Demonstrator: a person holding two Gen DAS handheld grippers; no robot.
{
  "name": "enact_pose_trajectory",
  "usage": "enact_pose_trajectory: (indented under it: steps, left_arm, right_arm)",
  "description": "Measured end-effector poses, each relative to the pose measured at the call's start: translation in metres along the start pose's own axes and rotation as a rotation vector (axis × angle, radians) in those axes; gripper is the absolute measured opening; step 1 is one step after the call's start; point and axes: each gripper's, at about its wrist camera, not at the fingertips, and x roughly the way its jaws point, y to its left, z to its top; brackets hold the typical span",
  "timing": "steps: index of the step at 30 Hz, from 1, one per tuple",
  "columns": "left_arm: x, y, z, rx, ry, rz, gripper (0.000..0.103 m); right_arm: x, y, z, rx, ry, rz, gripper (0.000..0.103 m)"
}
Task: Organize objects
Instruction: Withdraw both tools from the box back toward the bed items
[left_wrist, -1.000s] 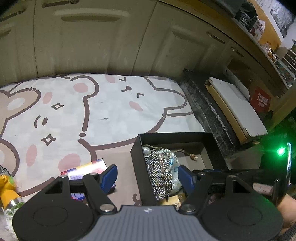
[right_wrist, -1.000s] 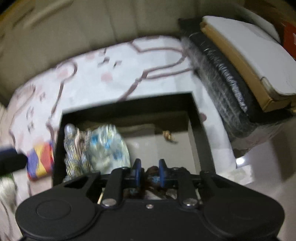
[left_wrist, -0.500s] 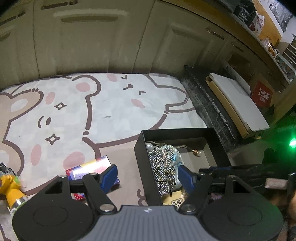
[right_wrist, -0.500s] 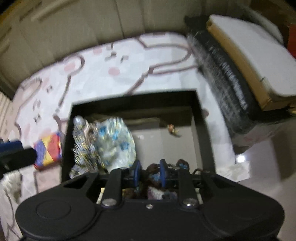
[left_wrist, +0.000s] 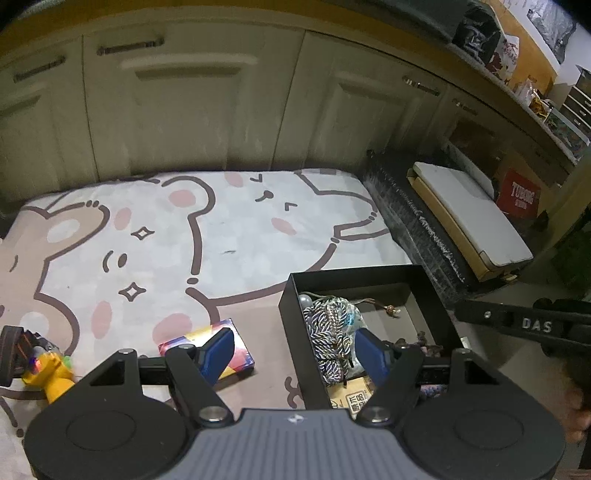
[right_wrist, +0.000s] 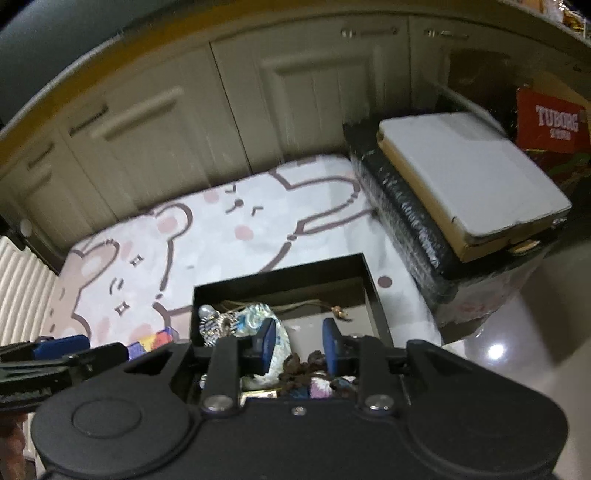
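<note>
A black open box (left_wrist: 424, 284) (right_wrist: 373, 291) sits on the bear-print mat (left_wrist: 221, 229). It holds a striped braided cord bundle (left_wrist: 330, 332), a blue-patterned pouch (right_wrist: 258, 317), a dark beaded item (right_wrist: 301, 369) and a small card (left_wrist: 354, 397). A colourful small box (left_wrist: 243, 350) lies on the mat left of it. A yellow toy (left_wrist: 48, 373) lies at far left. My left gripper (left_wrist: 295, 350) is open, above the black box's left wall. My right gripper (right_wrist: 298, 349) is open above the box, over the beaded item.
Cream cabinet doors (left_wrist: 184, 110) line the back. A black wrapped block (right_wrist: 406, 229) with a flat white-topped carton (right_wrist: 469, 173) lies right of the mat. A red Tuborg box (right_wrist: 550, 122) stands behind. A white ribbed radiator (right_wrist: 22, 295) is at left.
My right gripper has opened and risen; the dark beaded item it held now lies in the box. My left gripper has pulled back and up, still open.
</note>
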Motion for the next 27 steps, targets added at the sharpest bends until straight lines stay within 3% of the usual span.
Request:
enact_pose_trajectory:
  steps: [9, 15, 17, 25, 27]
  left_arm:
    - [-0.025, -0.010, -0.005, 0.037, -0.048, 0.019, 0.074]
    - [-0.035, -0.014, -0.010, 0.068, -0.086, 0.065, 0.096]
    - [-0.036, -0.014, -0.011, 0.071, -0.088, 0.077, 0.102]
    - [-0.040, -0.006, -0.015, 0.069, -0.099, 0.122, 0.103]
    - [-0.041, -0.005, -0.015, 0.066, -0.100, 0.125, 0.103]
  right_arm:
    - [-0.043, 0.001, -0.011, 0.006, -0.100, -0.014, 0.037]
    - [-0.055, 0.002, -0.022, -0.018, -0.117, -0.055, 0.065]
    - [-0.058, 0.002, -0.024, -0.031, -0.122, -0.072, 0.070]
    - [-0.062, -0.003, -0.032, -0.042, -0.137, -0.121, 0.100]
    - [-0.061, -0.004, -0.034, -0.046, -0.136, -0.134, 0.103]
